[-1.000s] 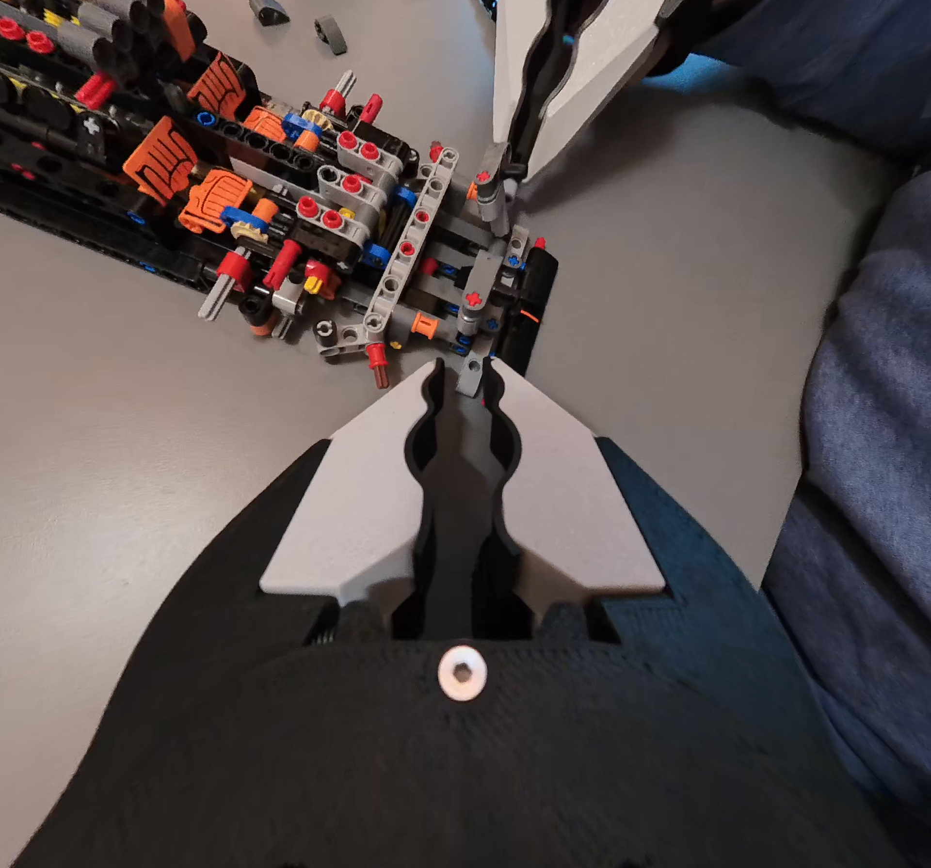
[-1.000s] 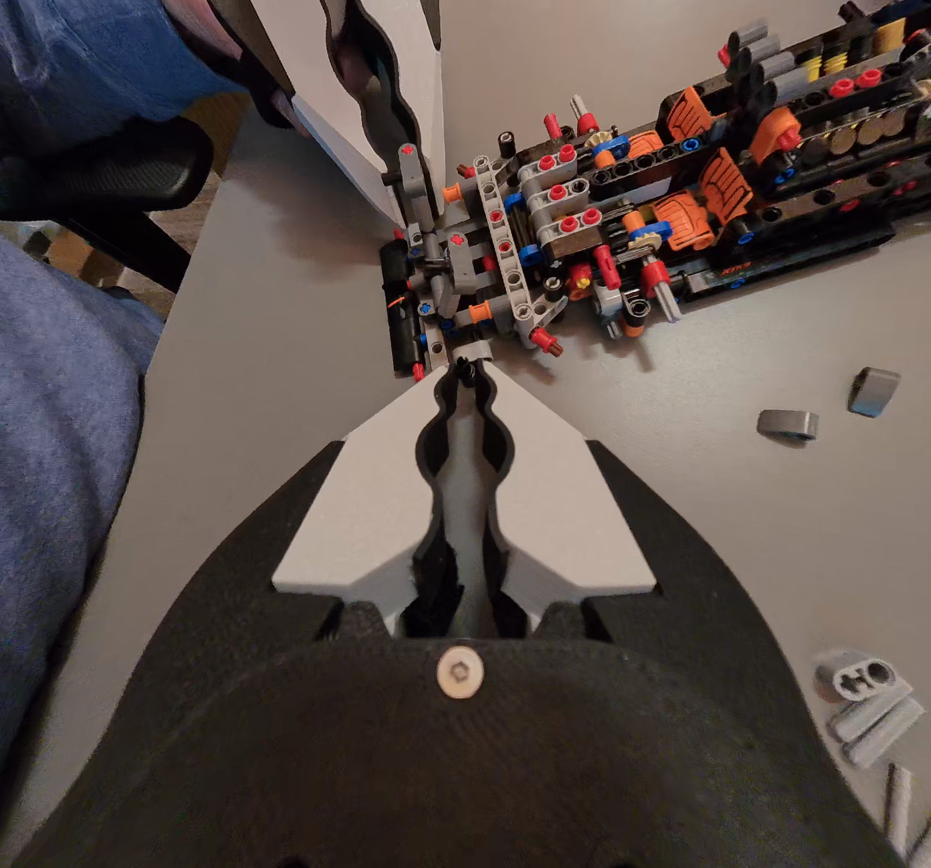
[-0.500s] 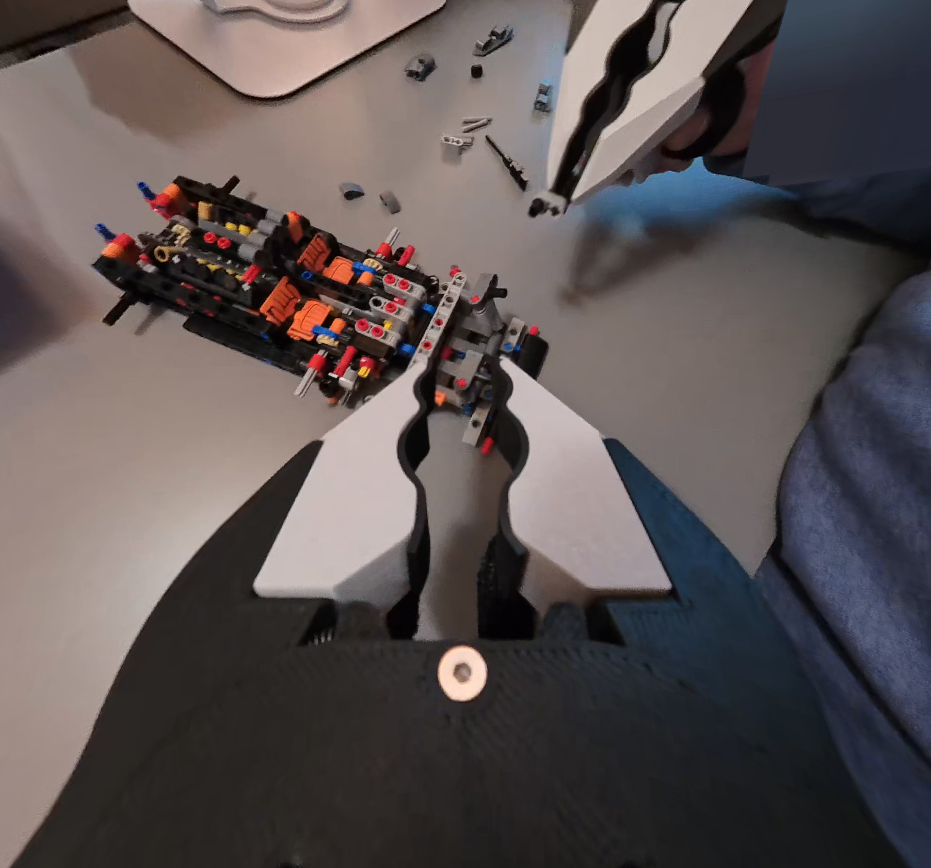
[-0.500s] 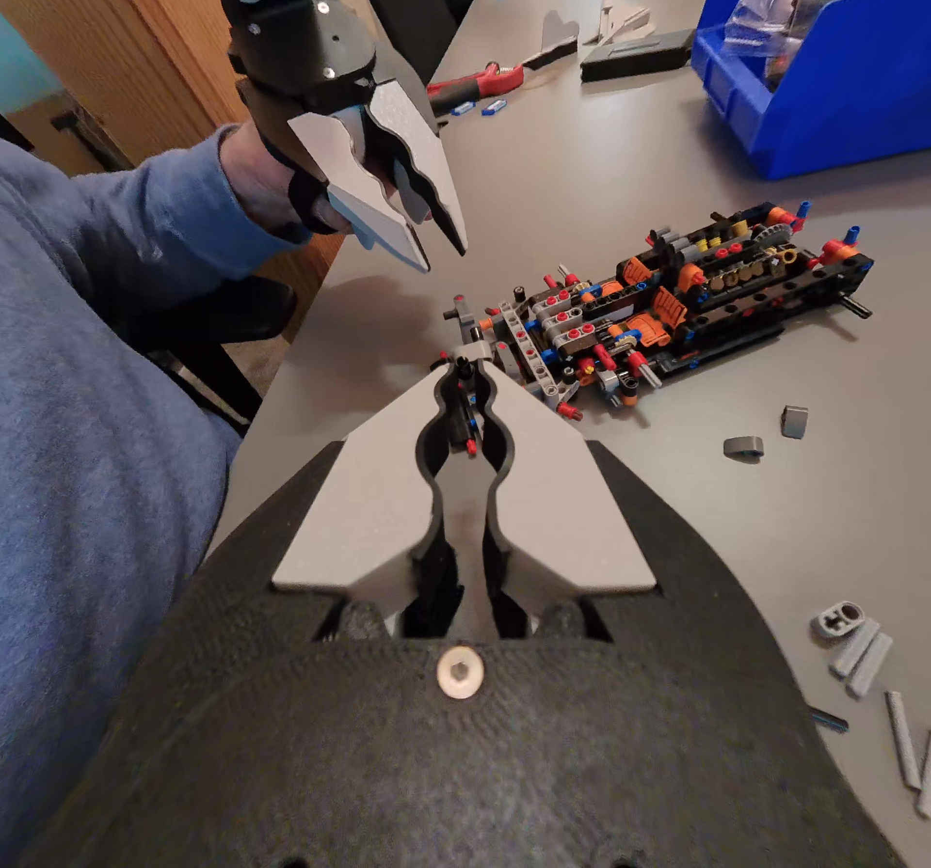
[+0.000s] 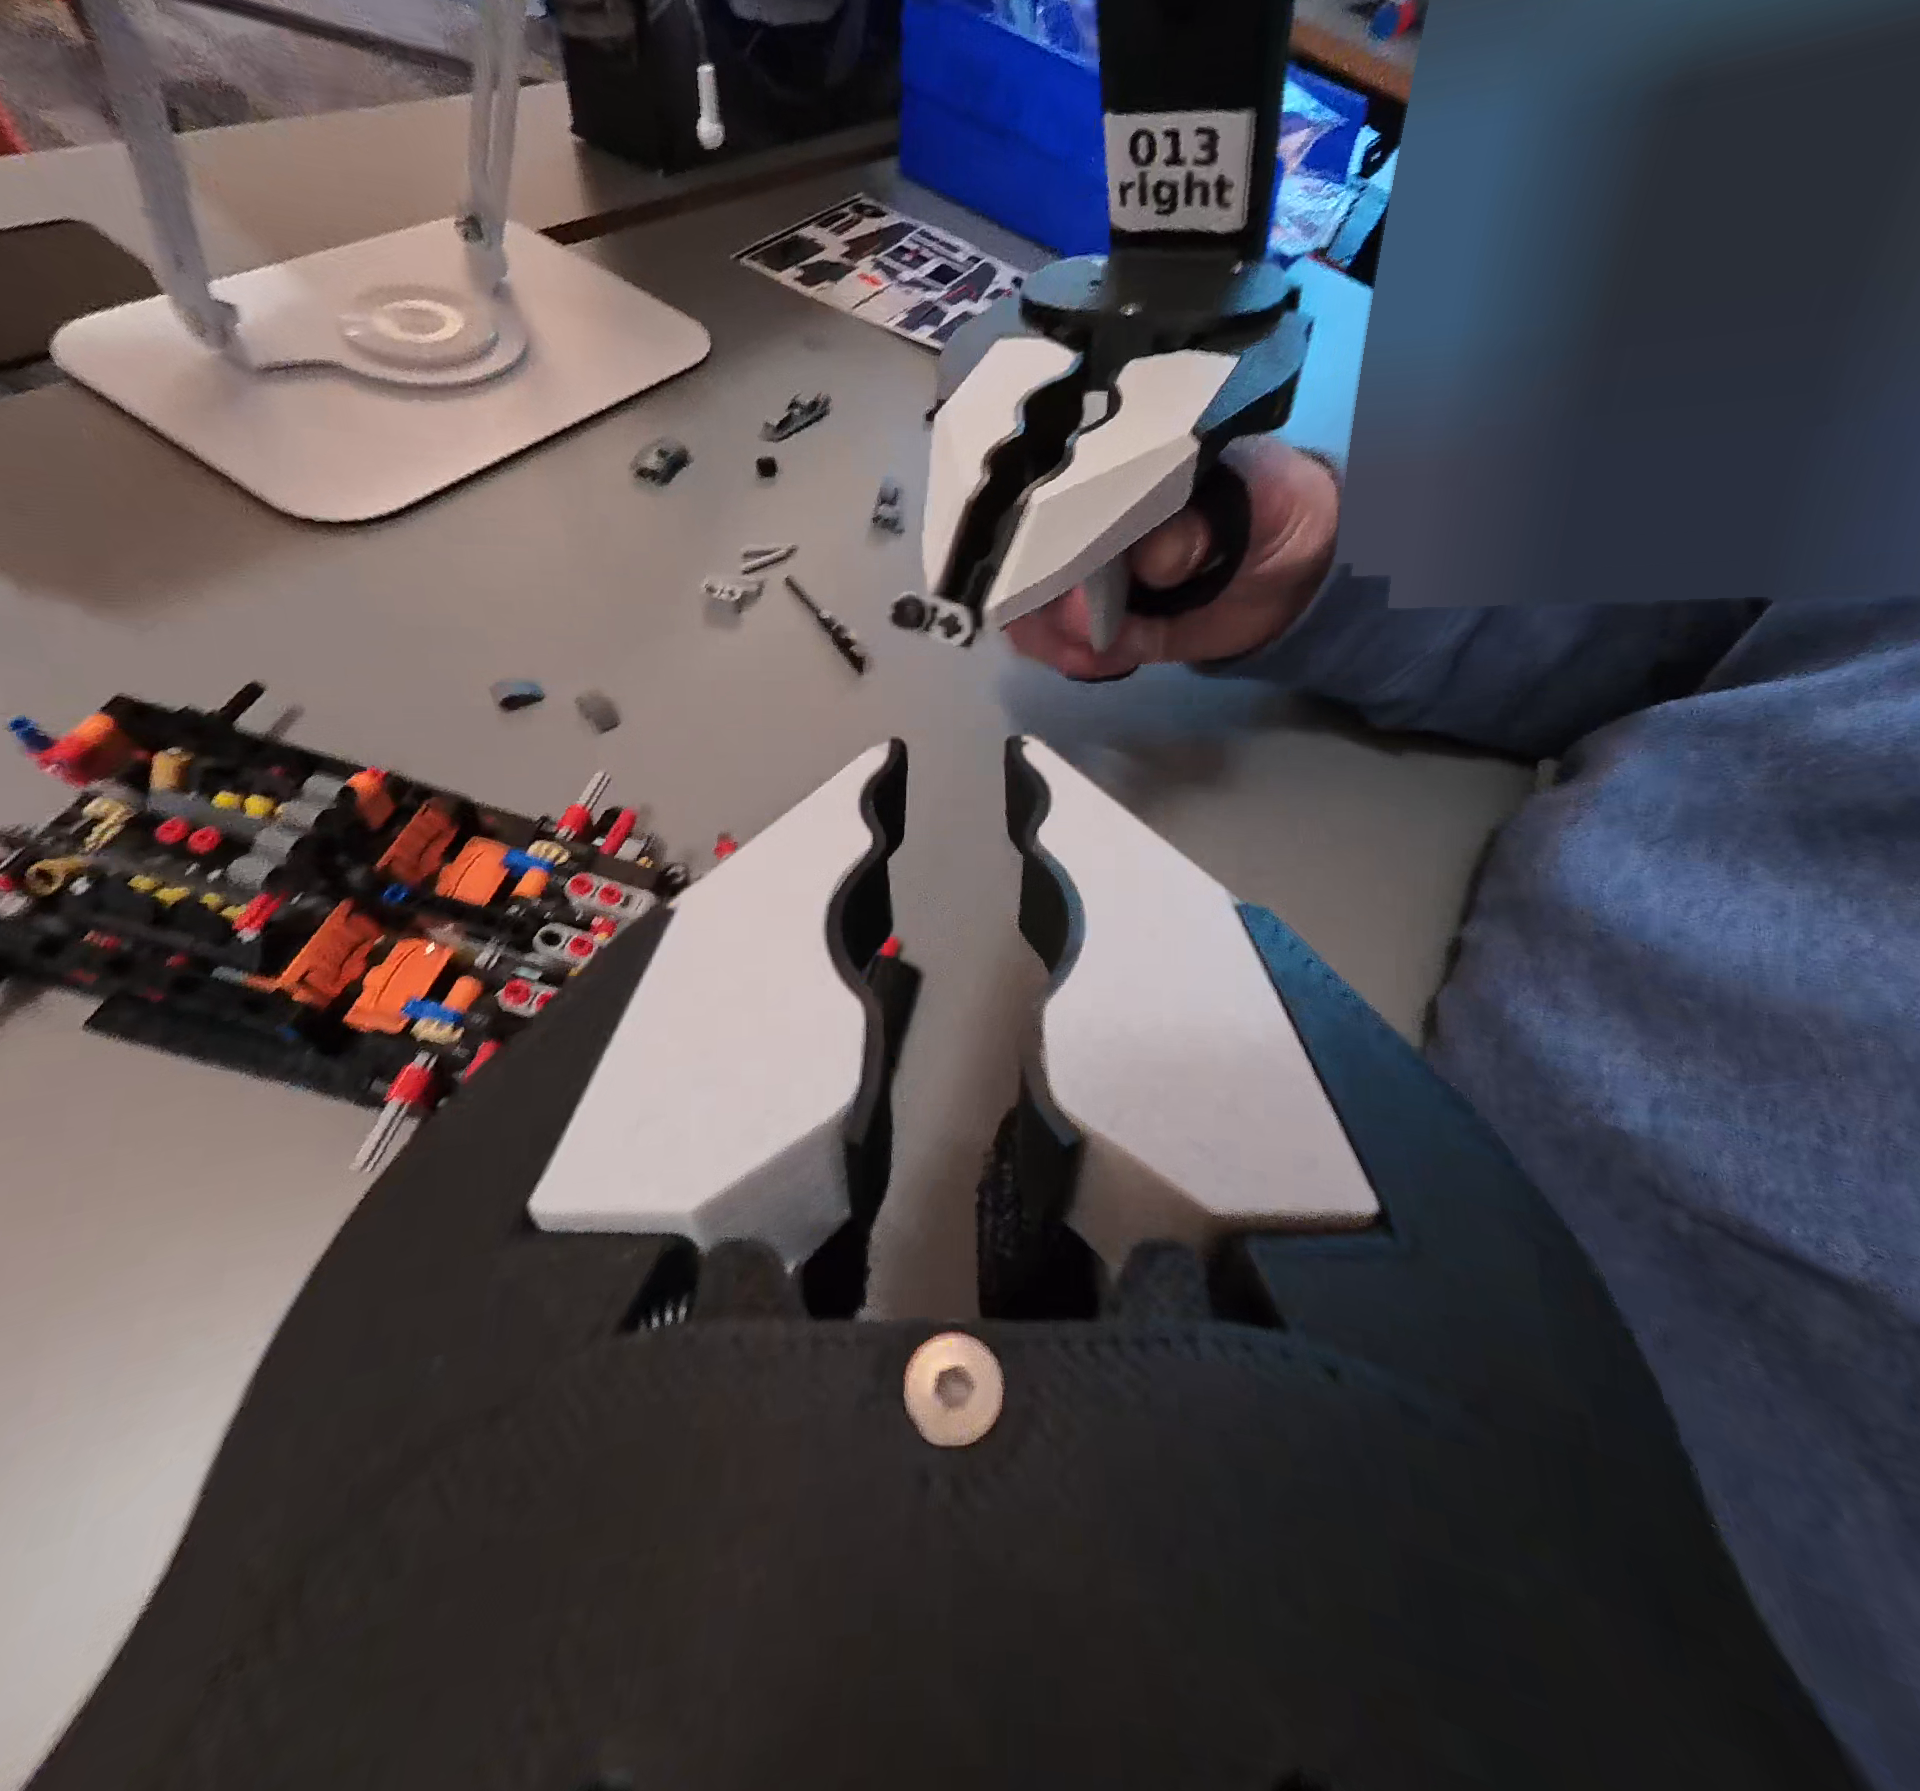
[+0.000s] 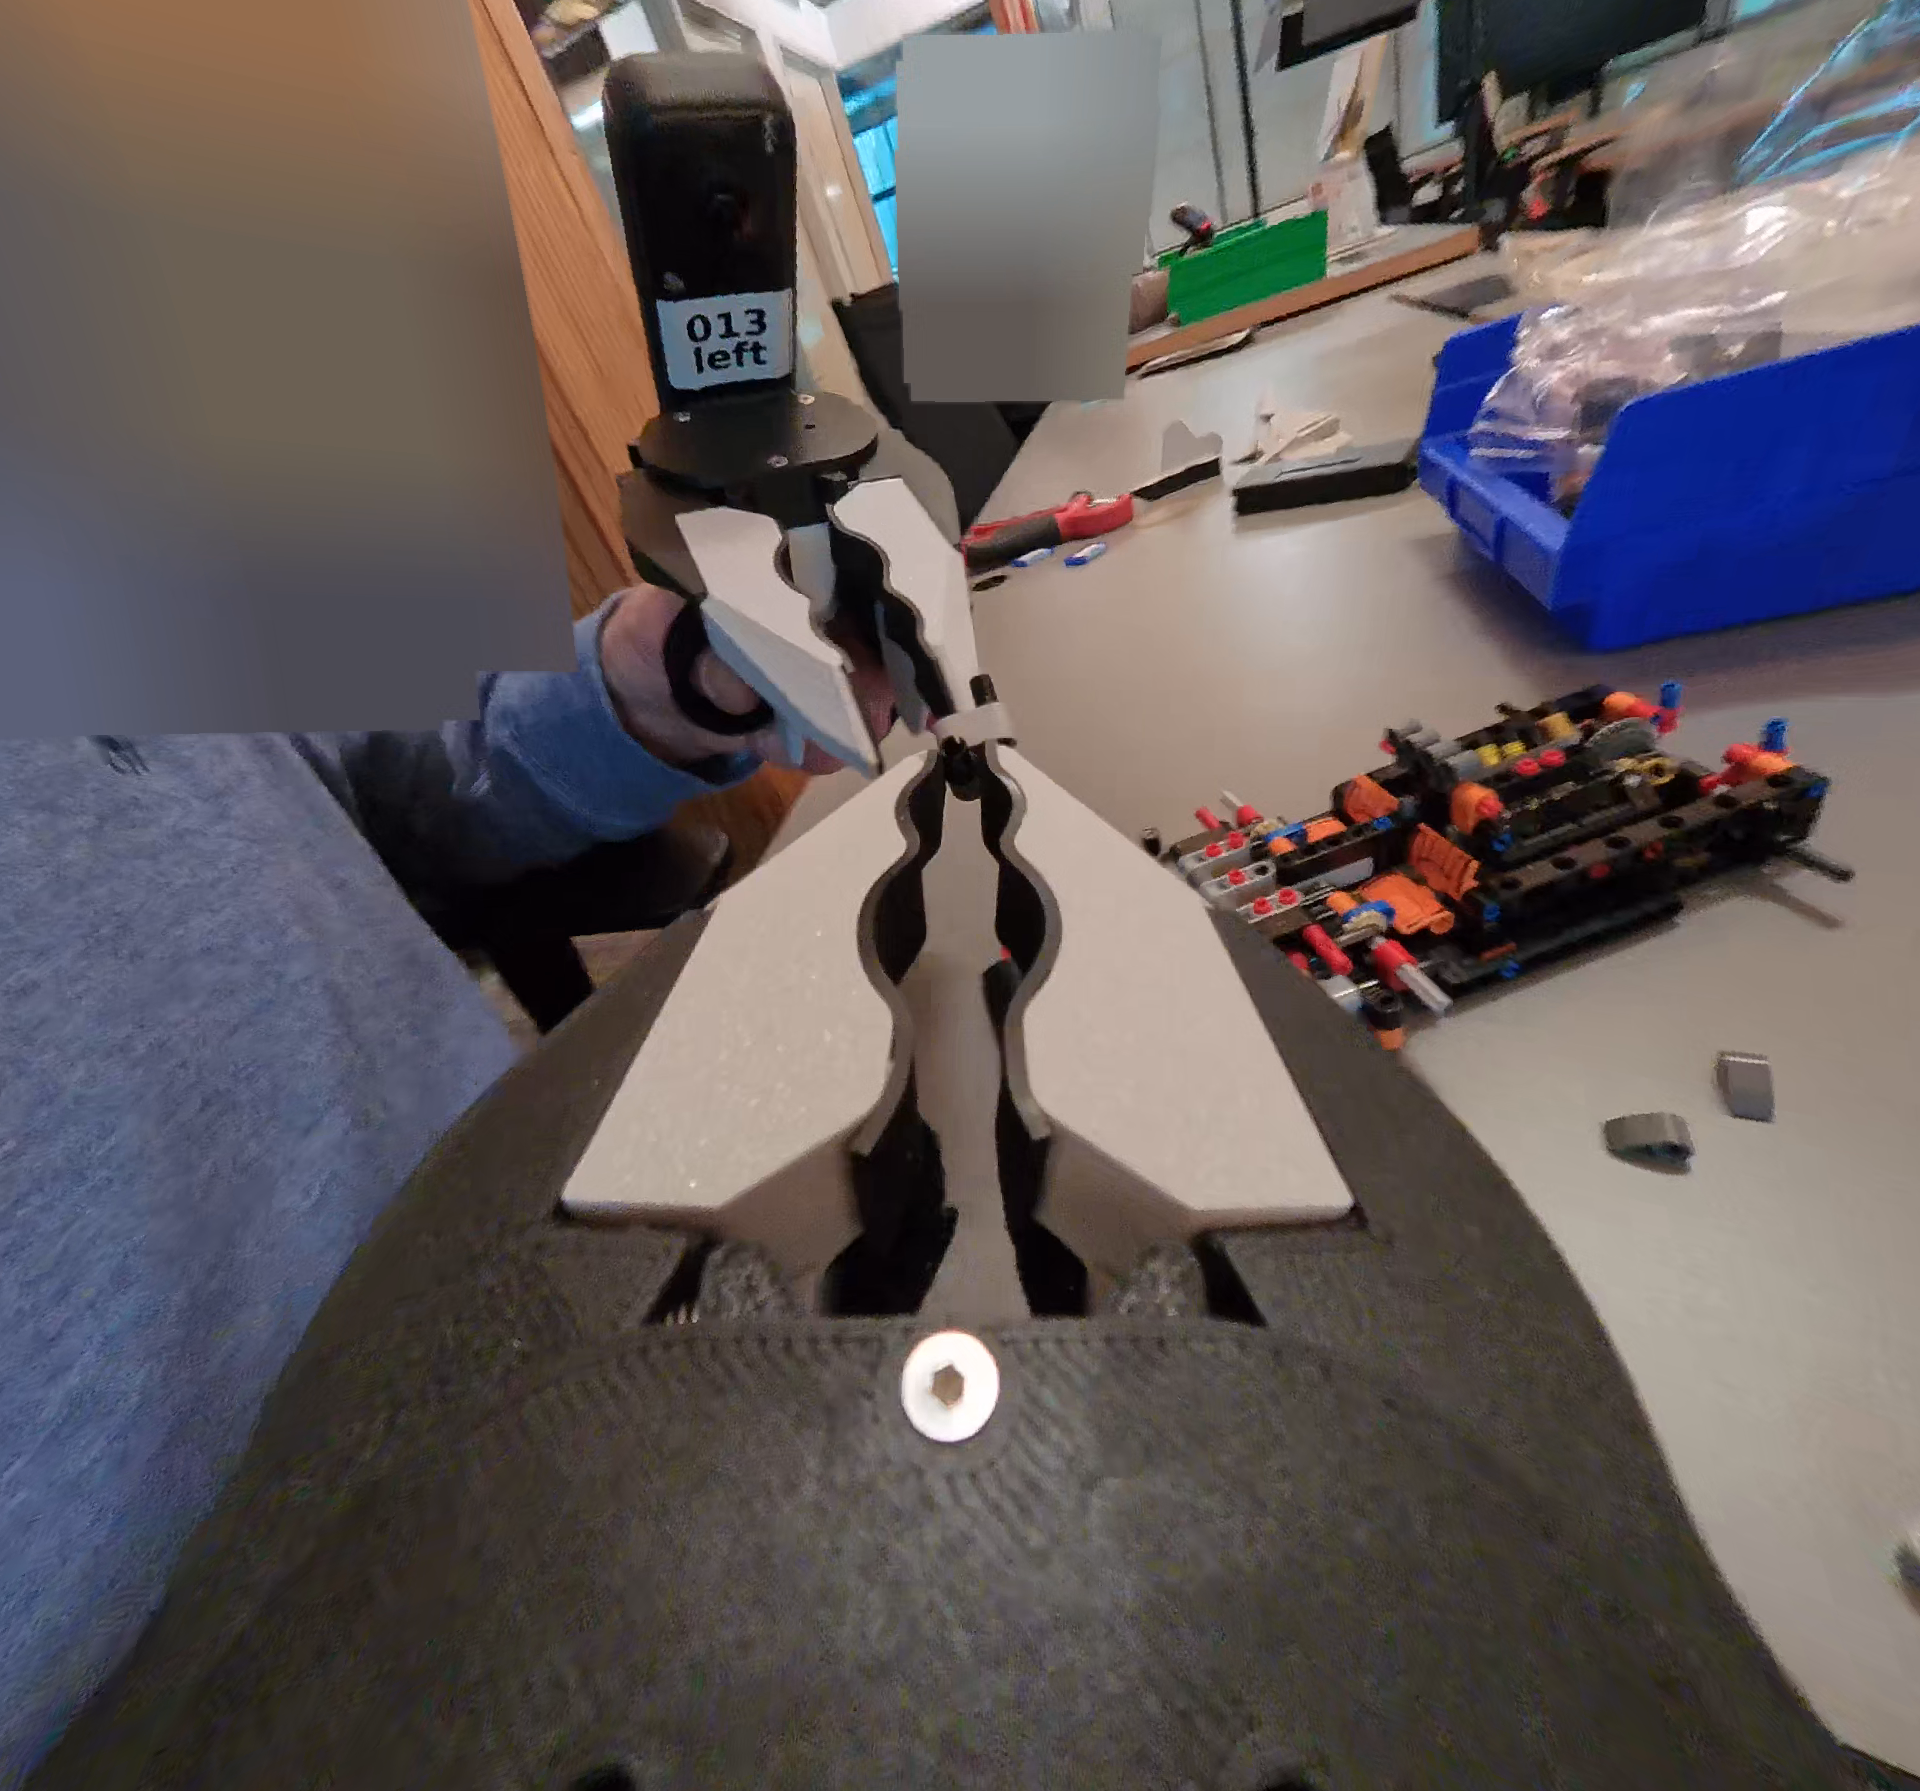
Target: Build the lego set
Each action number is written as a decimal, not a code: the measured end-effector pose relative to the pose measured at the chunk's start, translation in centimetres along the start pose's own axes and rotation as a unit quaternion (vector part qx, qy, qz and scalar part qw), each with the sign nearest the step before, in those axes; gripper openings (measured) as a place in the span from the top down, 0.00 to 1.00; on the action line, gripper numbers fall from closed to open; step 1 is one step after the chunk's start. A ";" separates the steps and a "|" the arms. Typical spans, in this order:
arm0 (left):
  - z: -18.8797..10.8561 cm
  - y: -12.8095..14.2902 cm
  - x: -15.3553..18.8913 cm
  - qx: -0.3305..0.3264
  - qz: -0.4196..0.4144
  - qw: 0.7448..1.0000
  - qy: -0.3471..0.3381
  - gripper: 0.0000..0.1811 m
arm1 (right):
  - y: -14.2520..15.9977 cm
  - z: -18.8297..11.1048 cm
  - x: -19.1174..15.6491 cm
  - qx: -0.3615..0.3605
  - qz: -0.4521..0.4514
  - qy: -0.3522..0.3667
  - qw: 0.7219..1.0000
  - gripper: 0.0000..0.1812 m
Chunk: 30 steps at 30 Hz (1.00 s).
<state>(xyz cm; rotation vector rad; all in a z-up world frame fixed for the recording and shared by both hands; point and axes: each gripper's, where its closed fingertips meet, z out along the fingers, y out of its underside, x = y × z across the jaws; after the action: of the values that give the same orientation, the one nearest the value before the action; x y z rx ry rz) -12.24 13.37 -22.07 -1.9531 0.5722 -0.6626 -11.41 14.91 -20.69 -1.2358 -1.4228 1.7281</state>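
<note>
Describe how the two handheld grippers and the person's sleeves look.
Each gripper, left and right, has two light grey wedge-shaped fingers with wavy black inner edges, set in a textured black body with a silver hex screw. A black camera block above carries a white label. The sleeves are blue.

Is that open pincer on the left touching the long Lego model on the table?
Apart. In the right wrist view, the left gripper is held up in the air, open, well away from the Lego model, which lies on the grey table.
</note>
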 end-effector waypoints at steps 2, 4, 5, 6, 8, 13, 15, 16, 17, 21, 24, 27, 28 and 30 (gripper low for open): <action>0.6 -0.4 0.1 0.009 -0.019 1.000 0.010 0.90 | -0.2 0.1 0.1 -0.011 -0.054 0.035 0.998 0.98; 1.0 -1.1 0.2 0.034 -0.053 0.998 0.028 0.90 | -0.1 0.3 -0.1 -0.035 -0.118 0.067 0.990 0.98; 1.1 -1.5 0.4 0.048 -0.073 0.995 0.047 0.90 | -0.1 0.4 -0.1 -0.045 -0.144 0.082 0.985 0.98; 1.1 -1.8 0.4 0.059 -0.092 0.992 0.060 0.90 | -0.2 0.5 -0.1 -0.050 -0.165 0.095 0.981 0.98; 0.9 -2.3 0.2 0.084 -0.119 0.987 0.074 0.90 | -0.3 0.4 -0.1 -0.056 -0.190 0.112 0.974 0.98; 1.2 -2.5 0.1 0.093 -0.145 0.981 0.088 0.93 | -0.4 0.5 -0.4 -0.082 -0.261 0.143 0.951 0.98; 1.3 -2.5 0.2 0.097 -0.148 0.980 0.092 0.95 | -0.5 0.5 -0.5 -0.094 -0.294 0.159 0.938 0.98; 1.3 -2.6 0.2 0.101 -0.154 0.978 0.099 0.95 | -0.5 0.5 -0.5 -0.101 -0.314 0.167 0.929 0.98; 1.2 -2.7 0.3 0.106 -0.161 0.975 0.107 0.96 | -0.6 0.5 -0.6 -0.105 -0.328 0.173 0.923 0.98; 0.9 -3.1 0.5 0.126 -0.164 0.970 0.132 0.97 | -1.0 0.5 -0.8 -0.110 -0.354 0.183 0.911 0.98; 0.8 -3.2 0.7 0.126 -0.160 0.969 0.142 0.97 | -1.1 0.5 -1.0 -0.110 -0.339 0.173 0.918 0.98; 0.8 -2.9 0.9 0.099 -0.128 0.978 0.134 0.97 | -1.1 -0.1 -1.6 -0.103 -0.301 0.142 0.937 0.94; 0.8 -2.8 1.0 0.088 -0.112 0.981 0.131 0.97 | -1.3 -0.4 -1.7 -0.101 -0.280 0.130 0.946 0.93; 0.5 -3.0 1.5 0.066 -0.078 0.985 0.137 0.97 | -1.9 -1.0 -1.3 -0.098 -0.235 0.116 0.960 0.93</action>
<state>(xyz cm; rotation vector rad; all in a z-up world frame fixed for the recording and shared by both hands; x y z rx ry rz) -10.44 14.05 -19.27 -1.8066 0.5301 -1.0540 -10.25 14.71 -18.54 -1.0474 -1.6107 1.1099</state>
